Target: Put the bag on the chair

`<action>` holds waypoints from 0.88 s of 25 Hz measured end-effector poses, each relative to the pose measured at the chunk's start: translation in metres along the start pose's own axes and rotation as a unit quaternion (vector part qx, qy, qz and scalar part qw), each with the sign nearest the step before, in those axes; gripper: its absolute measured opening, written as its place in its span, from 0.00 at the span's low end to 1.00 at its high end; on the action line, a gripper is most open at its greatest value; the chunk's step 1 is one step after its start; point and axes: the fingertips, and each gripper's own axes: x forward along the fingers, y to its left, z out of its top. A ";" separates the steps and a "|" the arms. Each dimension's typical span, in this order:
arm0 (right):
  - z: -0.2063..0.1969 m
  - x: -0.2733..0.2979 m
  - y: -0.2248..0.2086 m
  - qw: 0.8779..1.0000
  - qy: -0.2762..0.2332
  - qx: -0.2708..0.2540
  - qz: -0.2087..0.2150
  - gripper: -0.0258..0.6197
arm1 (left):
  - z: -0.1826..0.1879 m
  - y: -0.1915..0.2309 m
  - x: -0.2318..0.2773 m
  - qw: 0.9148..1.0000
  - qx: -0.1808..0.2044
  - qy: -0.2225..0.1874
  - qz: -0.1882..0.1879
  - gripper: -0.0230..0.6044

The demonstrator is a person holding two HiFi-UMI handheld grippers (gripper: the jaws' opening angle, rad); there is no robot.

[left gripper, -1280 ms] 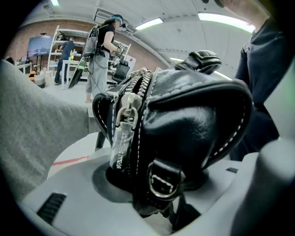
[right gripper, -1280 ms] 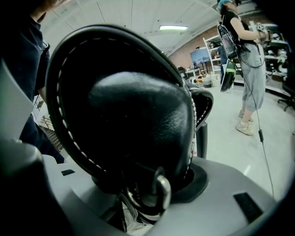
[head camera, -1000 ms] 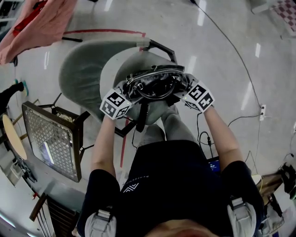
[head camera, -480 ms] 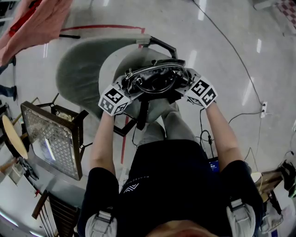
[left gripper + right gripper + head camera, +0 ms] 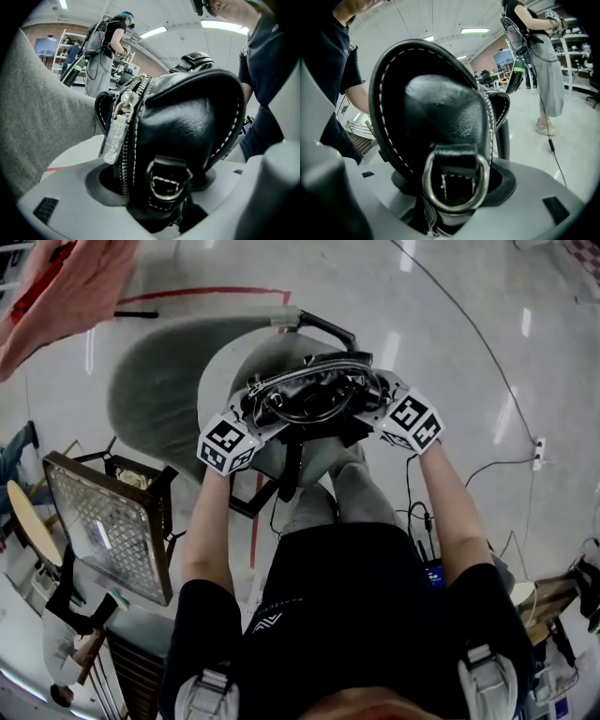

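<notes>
1. Over the chair (image 5: pixel 234 371) seat, the bag (image 5: pixel 314 399) is sitting crosswise, one end pointing at each hand. It is looking settled on the cushion rather than hanging, though no view is showing its underside.
2. Round the zip end, the left tongs (image 5: pixel 251 420) are standing spread. Their jaws have just been opening, and the bag's buckled end is sitting between them with no pad visibly pressing on it.
3. Round the other end, the right tongs (image 5: pixel 380 409) are also standing wide, with the metal ring (image 5: pixel 456 206) sitting between the jaws and no squeeze showing.
4. Judging by this, the placing is nearing its finish: the bag is on the chair. What is remaining is drawing both tongs clear without dragging it off the front edge.
5. Grey fabric is covering the chair, and a black armrest (image 5: pixel 328 329) is showing beyond the bag. The cushion is probably giving the soft leather a steady bed.
6. Around it, a glossy pale floor (image 5: pixel 562 381) is reflecting ceiling lights, with a red tape line (image 5: pixel 206 294) and a cable (image 5: pixel 478 343) crossing it. A pink cloth (image 5: pixel 66 287) is hanging upper left, a mesh panel (image 5: pixel 103 521) is leaning nearby, and other people are working by shelves (image 5: pixel 576 56).
</notes>
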 end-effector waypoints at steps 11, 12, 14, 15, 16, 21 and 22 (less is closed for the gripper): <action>-0.003 -0.004 0.000 1.000 0.013 -0.010 -0.010 0.48 | -0.003 0.003 -0.002 1.000 -0.006 0.014 -0.008 0.59; -0.002 -0.005 0.000 1.000 0.013 -0.011 -0.012 0.49 | -0.004 0.003 -0.004 1.000 -0.005 0.015 -0.006 0.59; -0.001 -0.005 0.000 1.000 0.014 -0.013 -0.015 0.49 | -0.006 0.004 -0.005 1.000 -0.004 0.017 -0.002 0.59; -0.002 -0.005 -0.001 1.000 0.018 -0.013 -0.016 0.50 | -0.006 0.005 -0.005 1.000 -0.003 0.019 0.000 0.60; -0.003 -0.005 -0.001 1.000 0.021 -0.013 -0.017 0.50 | -0.007 0.005 -0.006 1.000 -0.003 0.021 0.000 0.60; -0.006 -0.010 0.001 0.999 0.029 -0.015 -0.022 0.51 | -0.008 0.003 -0.007 0.999 0.007 0.032 0.005 0.60; -0.006 -0.011 0.002 0.999 0.032 -0.016 -0.024 0.52 | -0.008 0.003 -0.008 0.999 0.008 0.032 0.007 0.60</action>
